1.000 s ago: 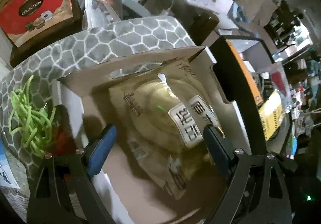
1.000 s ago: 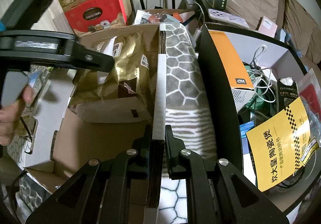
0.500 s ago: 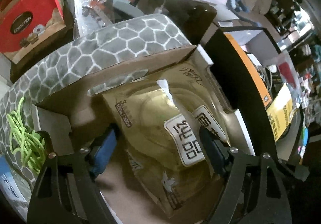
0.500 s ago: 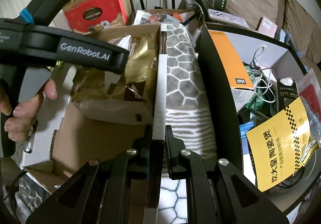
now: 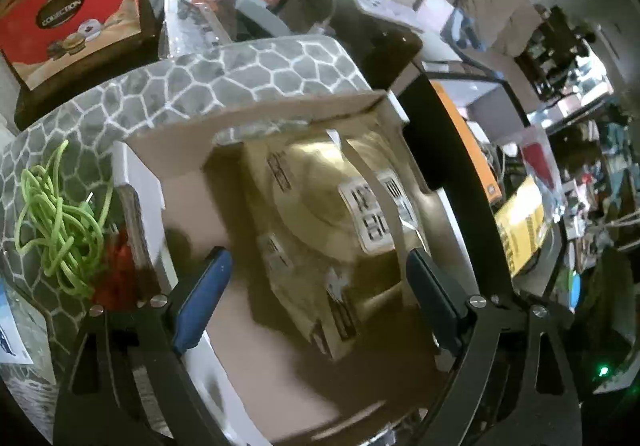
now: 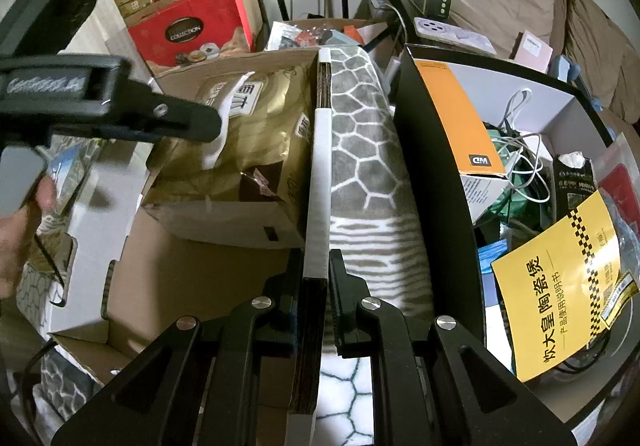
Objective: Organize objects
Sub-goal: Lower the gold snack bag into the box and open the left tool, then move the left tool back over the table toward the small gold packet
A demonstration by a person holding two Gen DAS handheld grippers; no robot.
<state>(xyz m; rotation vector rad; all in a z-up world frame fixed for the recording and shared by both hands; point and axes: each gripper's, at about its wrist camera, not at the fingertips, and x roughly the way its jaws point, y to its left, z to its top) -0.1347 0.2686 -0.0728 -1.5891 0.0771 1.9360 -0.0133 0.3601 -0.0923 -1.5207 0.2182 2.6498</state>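
Observation:
A gold foil bag lies in an open cardboard box, against its right wall. My left gripper hovers above the bag, jaws opening. The bag shows between the blue pad and the dark pad, and neither presses on it. In the right wrist view the same bag fills the box's far end, with one left-gripper finger over it. My right gripper is shut on the box's white-edged right wall.
A grey honeycomb-pattern blanket lies beside and behind the box. A green cord is at its left and a red gift box behind. A black bin on the right holds cables and a yellow leaflet. A hand shows at left.
Half a second ago the left gripper was nearer the bag with narrower jaws; it has since drawn back and widened. The bag stays in the box. The right gripper has not moved.

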